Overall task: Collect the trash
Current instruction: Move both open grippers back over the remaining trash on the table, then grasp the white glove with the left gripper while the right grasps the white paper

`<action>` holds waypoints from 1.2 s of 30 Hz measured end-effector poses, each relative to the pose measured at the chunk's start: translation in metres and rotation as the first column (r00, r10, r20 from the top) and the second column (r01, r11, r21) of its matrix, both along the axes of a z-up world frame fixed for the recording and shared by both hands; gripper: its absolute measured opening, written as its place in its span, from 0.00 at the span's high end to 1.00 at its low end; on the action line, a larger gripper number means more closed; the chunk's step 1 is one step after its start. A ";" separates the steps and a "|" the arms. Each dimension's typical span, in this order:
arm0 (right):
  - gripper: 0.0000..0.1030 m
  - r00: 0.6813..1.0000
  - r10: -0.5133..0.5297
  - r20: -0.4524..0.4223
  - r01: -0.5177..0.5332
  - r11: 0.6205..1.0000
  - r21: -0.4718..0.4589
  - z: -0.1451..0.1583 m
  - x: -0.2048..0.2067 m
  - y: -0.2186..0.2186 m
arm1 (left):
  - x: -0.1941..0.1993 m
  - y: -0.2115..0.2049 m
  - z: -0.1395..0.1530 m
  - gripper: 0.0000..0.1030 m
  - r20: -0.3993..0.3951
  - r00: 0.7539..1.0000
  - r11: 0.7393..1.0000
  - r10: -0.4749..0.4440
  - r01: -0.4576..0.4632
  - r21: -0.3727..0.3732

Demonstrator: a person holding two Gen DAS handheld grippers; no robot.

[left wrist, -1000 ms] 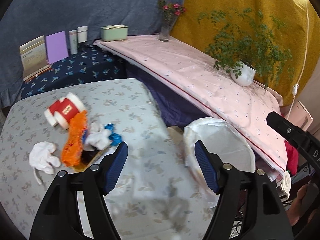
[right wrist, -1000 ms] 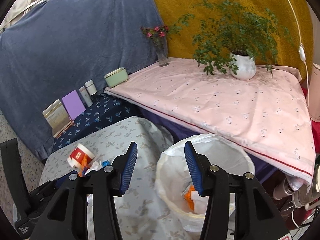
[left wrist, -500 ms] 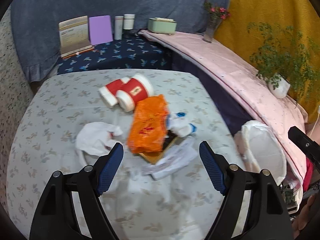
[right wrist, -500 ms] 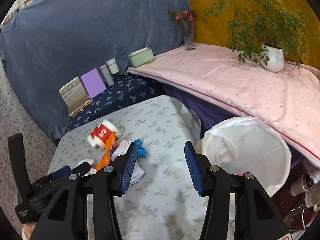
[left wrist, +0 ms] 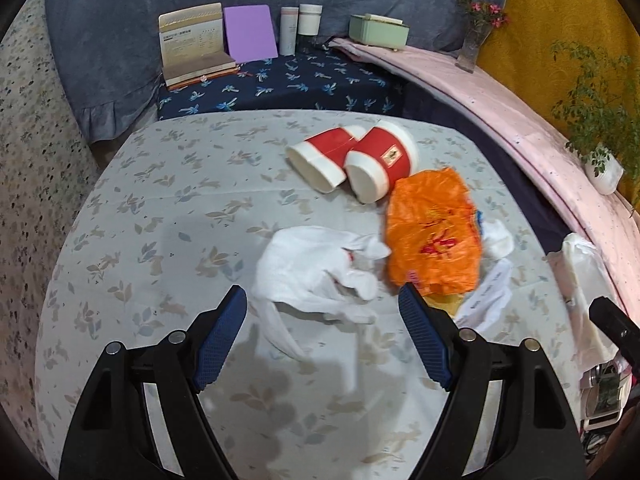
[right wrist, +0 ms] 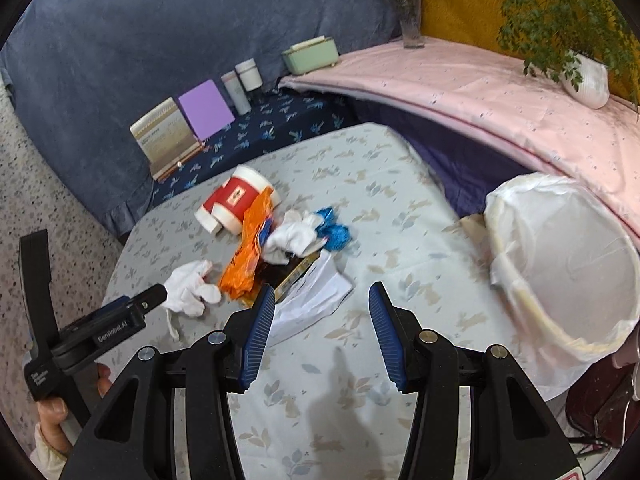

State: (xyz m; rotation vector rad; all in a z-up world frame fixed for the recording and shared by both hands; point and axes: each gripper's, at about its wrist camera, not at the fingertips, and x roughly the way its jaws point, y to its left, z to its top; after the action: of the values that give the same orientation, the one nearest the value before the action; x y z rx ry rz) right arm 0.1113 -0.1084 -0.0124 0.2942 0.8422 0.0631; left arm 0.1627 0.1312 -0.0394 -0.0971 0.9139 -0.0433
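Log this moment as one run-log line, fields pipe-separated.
phase: approach | left gripper: just opened wider, empty, over white crumpled tissue | right gripper: open, empty | bin: right of table

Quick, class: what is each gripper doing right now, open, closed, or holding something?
Left gripper: open, empty, jaws just widened, above the white crumpled tissue.
Right gripper: open, holding nothing, over the tablecloth.

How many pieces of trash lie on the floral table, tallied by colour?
Red-and-white paper cups: 2
Orange plastic bag: 1
White crumpled tissues: 2
White printed paper sheet: 1
Blue crumpled scrap: 1
Yellowish flat pack, mostly covered: 1
Total: 8
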 end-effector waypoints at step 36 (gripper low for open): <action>0.64 0.982 -0.018 -0.186 0.025 0.999 0.035 -0.085 0.045 0.033 | 0.004 -0.017 -0.049 0.93 -0.137 0.986 0.991 -0.100 0.087 -0.098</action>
State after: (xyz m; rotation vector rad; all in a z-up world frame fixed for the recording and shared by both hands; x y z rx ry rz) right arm 0.1561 -0.0757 -0.0977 0.3479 1.0235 0.0314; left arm 0.1671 0.1145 -0.0879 -0.1439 1.0580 -0.1678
